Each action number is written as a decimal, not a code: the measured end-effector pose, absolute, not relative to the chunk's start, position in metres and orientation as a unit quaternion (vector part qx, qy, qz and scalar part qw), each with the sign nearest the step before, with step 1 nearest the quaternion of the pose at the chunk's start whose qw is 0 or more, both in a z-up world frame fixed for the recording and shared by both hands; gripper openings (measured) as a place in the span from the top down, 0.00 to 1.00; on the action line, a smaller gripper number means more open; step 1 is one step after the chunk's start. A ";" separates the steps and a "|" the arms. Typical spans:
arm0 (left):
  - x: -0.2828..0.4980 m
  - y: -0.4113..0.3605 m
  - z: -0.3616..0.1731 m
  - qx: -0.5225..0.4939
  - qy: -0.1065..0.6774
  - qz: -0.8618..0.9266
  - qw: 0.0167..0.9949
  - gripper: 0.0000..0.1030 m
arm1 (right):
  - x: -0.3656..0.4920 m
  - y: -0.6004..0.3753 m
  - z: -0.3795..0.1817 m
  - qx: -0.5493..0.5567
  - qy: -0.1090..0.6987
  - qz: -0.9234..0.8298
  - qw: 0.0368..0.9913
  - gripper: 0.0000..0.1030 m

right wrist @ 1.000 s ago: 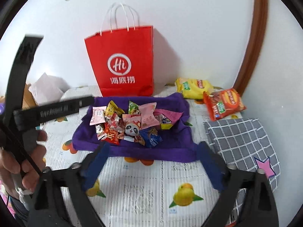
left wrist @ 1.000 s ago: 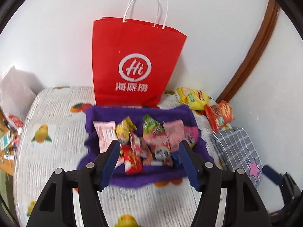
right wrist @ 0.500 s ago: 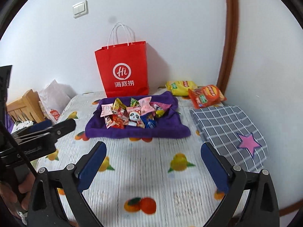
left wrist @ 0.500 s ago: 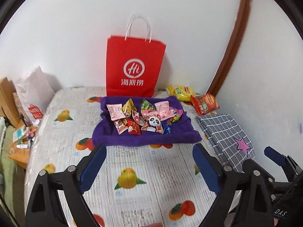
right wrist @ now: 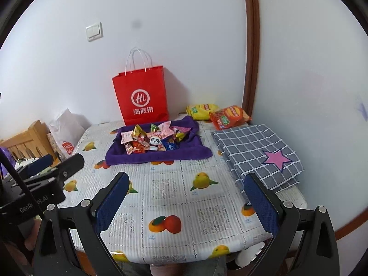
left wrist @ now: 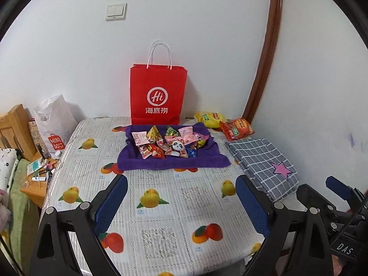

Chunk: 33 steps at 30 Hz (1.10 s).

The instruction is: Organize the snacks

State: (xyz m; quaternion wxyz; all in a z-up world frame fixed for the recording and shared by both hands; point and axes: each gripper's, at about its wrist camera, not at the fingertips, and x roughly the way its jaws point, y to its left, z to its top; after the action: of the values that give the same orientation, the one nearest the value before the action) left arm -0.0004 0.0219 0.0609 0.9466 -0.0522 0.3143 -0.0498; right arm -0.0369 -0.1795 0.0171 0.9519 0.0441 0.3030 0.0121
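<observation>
- The snack packets (left wrist: 169, 143) lie in a loose heap on the purple towel (left wrist: 170, 161), which sits on the worktop (left wrist: 161, 207) just in front of the red paper bag (left wrist: 157, 96).
- The bag stands upright against the wall behind the towel, mouth open and white handles up.
- A yellow chip bag (left wrist: 209, 118) and an orange chip bag (left wrist: 237, 128) lie to the right of the red bag, off the towel, the orange one overlapping the yellow.
- A folded checked cloth (left wrist: 262, 161) with a pink star lies to the right of the towel.
- The left gripper (left wrist: 181, 197) hangs over the near part of the worktop, well short of the towel, its jaws spread wide and holding nothing.
- The right gripper (right wrist: 187, 197) is likewise spread and empty, also well back from the towel.
- The small packets look light, thin and crinkly, with slick film that may slide between the pads; a pinch across a flat sealed edge or a raised corner seems safest.
- They overlap, so taking a top packet should avoid dragging its neighbours.
- The chip bags look puffed with air and fragile inside; a gentle grip on the top seam would likely spare the contents.
- The soft towel may bunch if the pads dig in.
</observation>
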 end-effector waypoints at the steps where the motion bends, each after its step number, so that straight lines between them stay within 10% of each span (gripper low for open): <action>1: -0.004 0.020 0.062 -0.050 0.312 -0.052 0.947 0.08 | -0.040 -0.179 0.019 0.043 0.299 0.012 0.953 0.04; 33: -0.034 0.008 0.070 -0.055 0.290 -0.065 0.953 0.08 | -0.073 -0.186 0.018 0.065 0.283 0.007 0.957 0.04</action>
State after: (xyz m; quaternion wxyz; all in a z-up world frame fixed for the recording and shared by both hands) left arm -0.0336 0.0080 0.0696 0.9532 -0.0552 0.2898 -0.0653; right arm -0.0735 -0.1861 0.0175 0.9571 0.0645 0.2825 0.0074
